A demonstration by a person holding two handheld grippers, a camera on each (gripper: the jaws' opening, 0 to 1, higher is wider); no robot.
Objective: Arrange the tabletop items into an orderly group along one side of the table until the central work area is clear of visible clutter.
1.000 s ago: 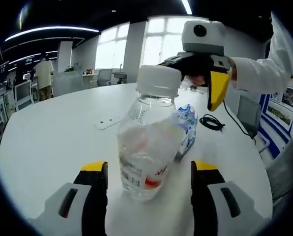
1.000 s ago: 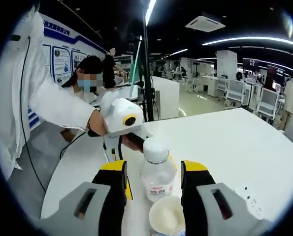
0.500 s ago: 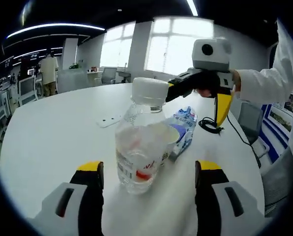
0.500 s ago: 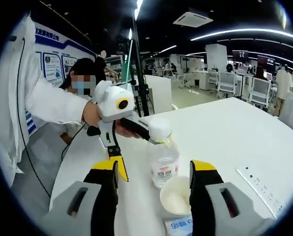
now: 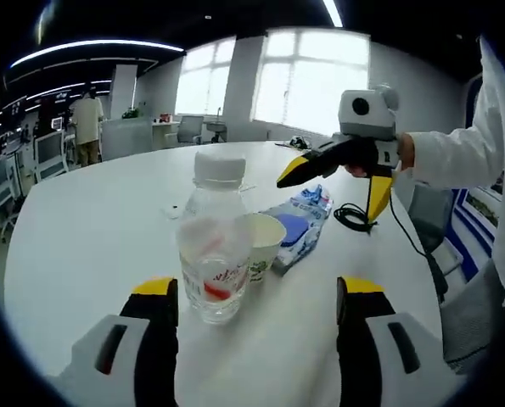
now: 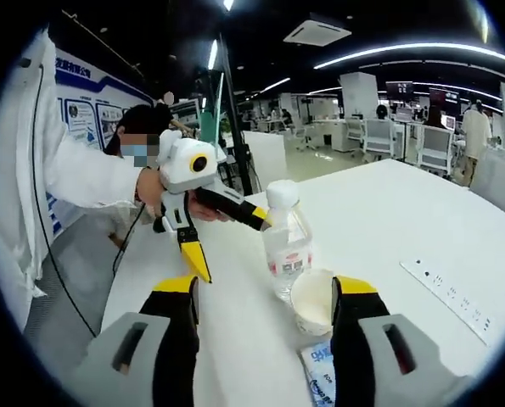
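Observation:
A clear plastic bottle (image 5: 213, 254) with a white cap stands upright on the white table (image 5: 99, 246), just ahead of my left gripper (image 5: 260, 297), whose jaws are open and apart from it. A white paper cup (image 5: 265, 242) stands against the bottle, and a blue packet (image 5: 300, 223) lies behind the cup. My right gripper (image 5: 328, 197) hovers open above the packet, held by a hand in a white sleeve. In the right gripper view the bottle (image 6: 287, 246), cup (image 6: 313, 301) and packet (image 6: 320, 375) sit between my open right gripper (image 6: 265, 292) jaws, with the left gripper (image 6: 235, 253) open beside the bottle.
A black cable (image 5: 354, 216) lies coiled near the table's edge beyond the packet. A white power strip (image 6: 451, 292) lies flat further out on the table. A person in white stands at the table edge. Office desks and chairs fill the room behind.
Both views have pulled back from the bottle, which now looks smaller and upright beside the cup. The right gripper has lifted away from the bottle's cap.

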